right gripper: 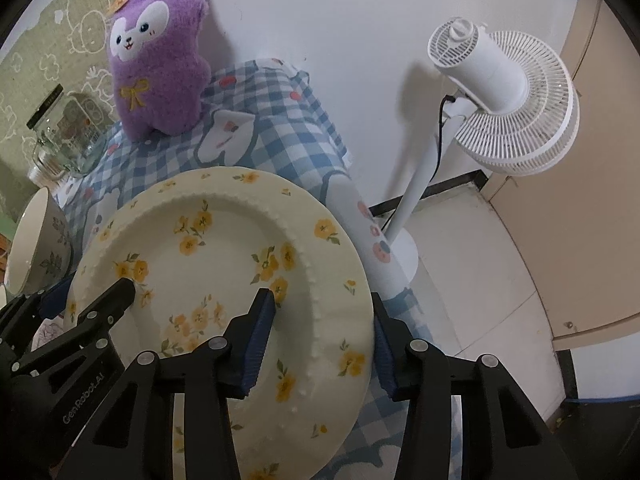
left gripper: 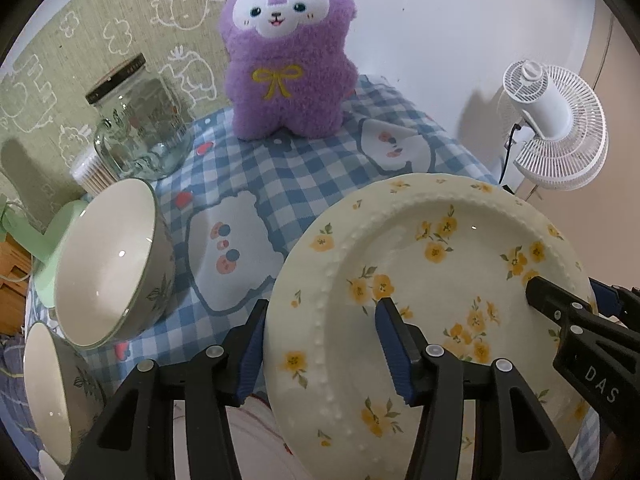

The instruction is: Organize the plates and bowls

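Soft, even indoor light fills both wrist views; small glints mark the bowl point(left gripper: 108, 256) and plate point(left gripper: 436, 280); the fan point(right gripper: 500, 96) casts a blurred grey shadow on the wall toward nine o'clock; fisheye bending curves every edge, black vignette at the corners; focus holds centrally, perhaps softening near the rim.

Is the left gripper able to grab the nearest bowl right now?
Probably not yet. The left gripper straddles the rim of the flowered plate, as does the right gripper. The bowl lies unblocked to its left.
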`<act>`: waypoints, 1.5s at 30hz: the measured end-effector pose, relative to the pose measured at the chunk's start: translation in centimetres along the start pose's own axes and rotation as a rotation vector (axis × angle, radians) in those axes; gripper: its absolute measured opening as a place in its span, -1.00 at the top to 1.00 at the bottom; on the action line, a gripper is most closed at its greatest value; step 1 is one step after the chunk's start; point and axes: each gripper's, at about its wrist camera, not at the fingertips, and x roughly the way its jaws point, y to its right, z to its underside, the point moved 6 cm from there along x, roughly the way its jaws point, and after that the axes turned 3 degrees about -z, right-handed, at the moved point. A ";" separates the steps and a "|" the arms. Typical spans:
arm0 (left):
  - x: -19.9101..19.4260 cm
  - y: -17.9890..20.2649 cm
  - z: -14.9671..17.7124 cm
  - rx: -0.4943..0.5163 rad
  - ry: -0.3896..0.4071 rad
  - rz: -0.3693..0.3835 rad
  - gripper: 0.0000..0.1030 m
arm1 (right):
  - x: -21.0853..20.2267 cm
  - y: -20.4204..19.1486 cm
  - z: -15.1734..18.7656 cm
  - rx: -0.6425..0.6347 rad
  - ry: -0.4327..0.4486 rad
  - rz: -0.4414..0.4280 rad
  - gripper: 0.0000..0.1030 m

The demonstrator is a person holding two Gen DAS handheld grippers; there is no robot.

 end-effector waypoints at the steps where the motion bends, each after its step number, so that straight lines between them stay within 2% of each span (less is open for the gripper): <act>1: -0.2 0.0 0.0 0.000 0.004 -0.001 -0.05 | -0.2 0.0 0.0 -0.002 0.003 0.000 0.06; 12: -3.9 -0.1 0.3 -0.009 0.047 -0.003 -0.05 | -3.9 -0.2 0.3 -0.005 0.052 -0.003 0.07; 19: -6.7 -0.6 1.6 -0.024 0.079 -0.010 -0.05 | -6.7 -0.7 1.4 -0.020 0.087 -0.008 0.07; 31: -10.6 -1.3 5.5 -0.038 0.125 -0.030 -0.05 | -10.6 -1.4 5.4 -0.042 0.134 -0.037 0.09; 45: -12.2 -0.6 10.2 -0.060 0.174 -0.028 -0.05 | -12.2 -1.2 10.6 -0.064 0.193 -0.049 0.10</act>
